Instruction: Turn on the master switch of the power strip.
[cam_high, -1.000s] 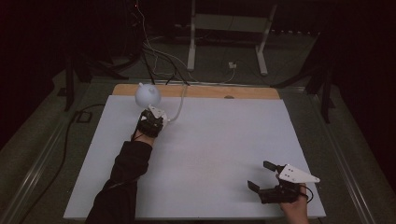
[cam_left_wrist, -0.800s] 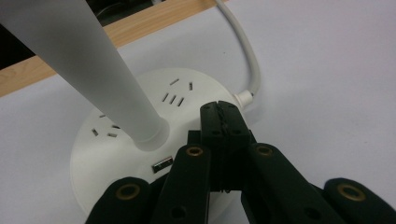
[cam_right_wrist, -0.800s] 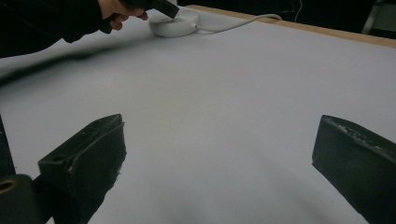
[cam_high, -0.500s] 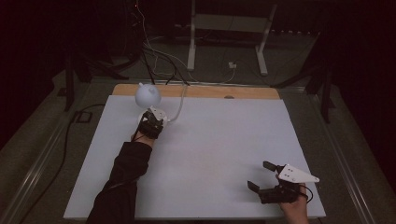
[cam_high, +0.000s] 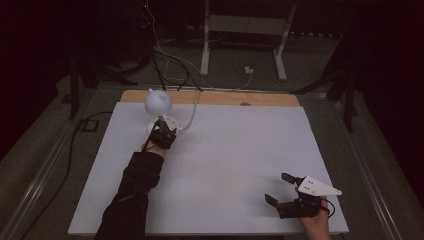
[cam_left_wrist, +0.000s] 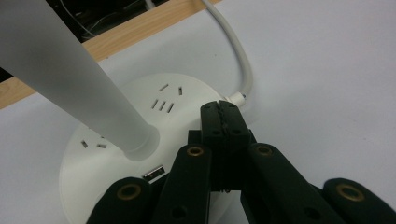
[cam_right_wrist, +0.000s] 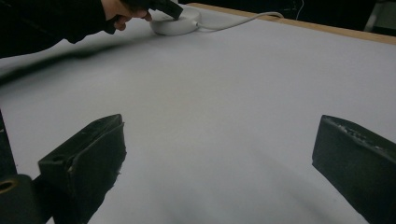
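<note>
A white lamp stands at the far left of the board, with a round head (cam_high: 158, 101) and a pale stem (cam_left_wrist: 70, 70). Its round white base (cam_left_wrist: 196, 91) carries socket slots and a USB port. A white cable (cam_left_wrist: 238, 56) leaves the base toward the far edge. My left gripper (cam_left_wrist: 225, 109) is shut with nothing between its jaws. Its tips sit over the base's top beside the cable outlet, as the high view (cam_high: 164, 131) also shows. My right gripper (cam_high: 277, 187) rests at the near right, jaws wide open (cam_right_wrist: 219, 154) over bare board.
A white board (cam_high: 240, 160) covers the table, with a wooden strip (cam_high: 220, 97) along its far edge. Cables and a metal stand (cam_high: 240, 30) lie on the dark floor beyond. A dark sleeve (cam_high: 135, 190) stretches across the board's left side.
</note>
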